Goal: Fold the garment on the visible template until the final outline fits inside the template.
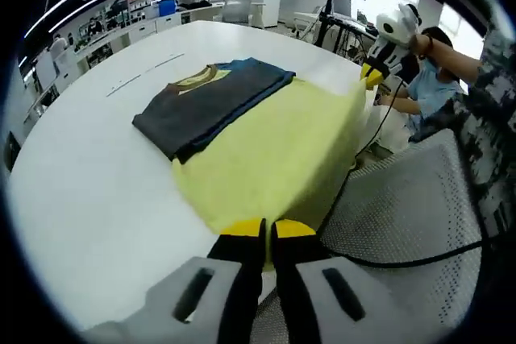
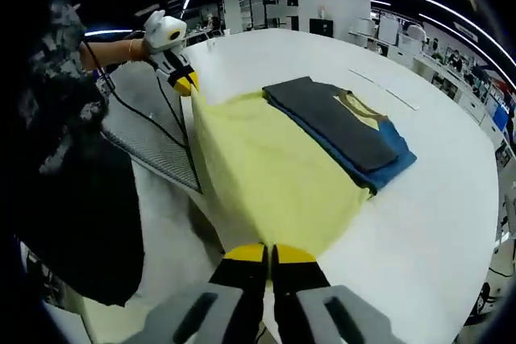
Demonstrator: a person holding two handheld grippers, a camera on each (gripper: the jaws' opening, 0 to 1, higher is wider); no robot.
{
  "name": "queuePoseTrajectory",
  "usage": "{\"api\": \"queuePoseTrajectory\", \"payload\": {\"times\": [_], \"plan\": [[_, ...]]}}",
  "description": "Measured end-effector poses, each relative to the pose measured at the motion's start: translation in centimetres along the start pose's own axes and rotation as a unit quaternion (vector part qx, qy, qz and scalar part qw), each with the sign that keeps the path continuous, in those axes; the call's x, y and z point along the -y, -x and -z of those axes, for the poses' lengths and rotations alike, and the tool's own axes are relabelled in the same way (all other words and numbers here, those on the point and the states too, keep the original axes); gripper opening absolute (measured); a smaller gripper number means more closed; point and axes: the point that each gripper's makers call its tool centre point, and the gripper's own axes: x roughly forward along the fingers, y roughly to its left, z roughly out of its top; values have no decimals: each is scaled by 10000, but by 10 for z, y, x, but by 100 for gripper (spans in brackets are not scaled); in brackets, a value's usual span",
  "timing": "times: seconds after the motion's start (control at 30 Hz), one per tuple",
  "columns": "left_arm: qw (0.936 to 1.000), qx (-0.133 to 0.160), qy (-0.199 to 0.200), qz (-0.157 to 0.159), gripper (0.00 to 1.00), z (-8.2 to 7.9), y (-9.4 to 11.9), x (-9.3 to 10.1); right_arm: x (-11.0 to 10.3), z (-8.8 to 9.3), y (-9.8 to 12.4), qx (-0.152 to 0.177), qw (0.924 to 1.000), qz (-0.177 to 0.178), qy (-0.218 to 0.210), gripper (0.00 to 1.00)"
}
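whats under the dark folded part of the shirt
The dark folded part lies on the garment's blue layer, whose edge peeks out, with the yellow section spreading beside it. Any template beneath is covered.

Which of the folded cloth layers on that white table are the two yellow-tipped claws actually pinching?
The yellow part of the garment, the lowest and widest layer. The left gripper and right gripper each clamp a corner of it at the table edge; the dark grey layer and blue layer lie untouched.

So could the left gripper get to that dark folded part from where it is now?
Probably not right now: the left gripper looks shut on the yellow hem, so it is busy. Otherwise the way looks free, with nothing but yellow cloth between it and the dark folded part across the table.
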Motion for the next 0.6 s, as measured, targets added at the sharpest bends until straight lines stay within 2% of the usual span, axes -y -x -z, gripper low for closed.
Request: {"api": "queuePoseTrajectory", "payload": {"times": [0.17, 0.37, 0.6], "plan": [[9988, 353, 78, -344, 0, -25, 3, -19, 15, -14, 5, 138, 9996, 232, 118, 0], [9967, 557, -100, -582, 0, -41, 3, -34, 37, -33, 9, 398, 9972, 578, 263, 0], [9913, 833, -218, -993, 0, -63, 6, -52, 60, -53, 13, 604, 9922, 979, 481, 0]]}}
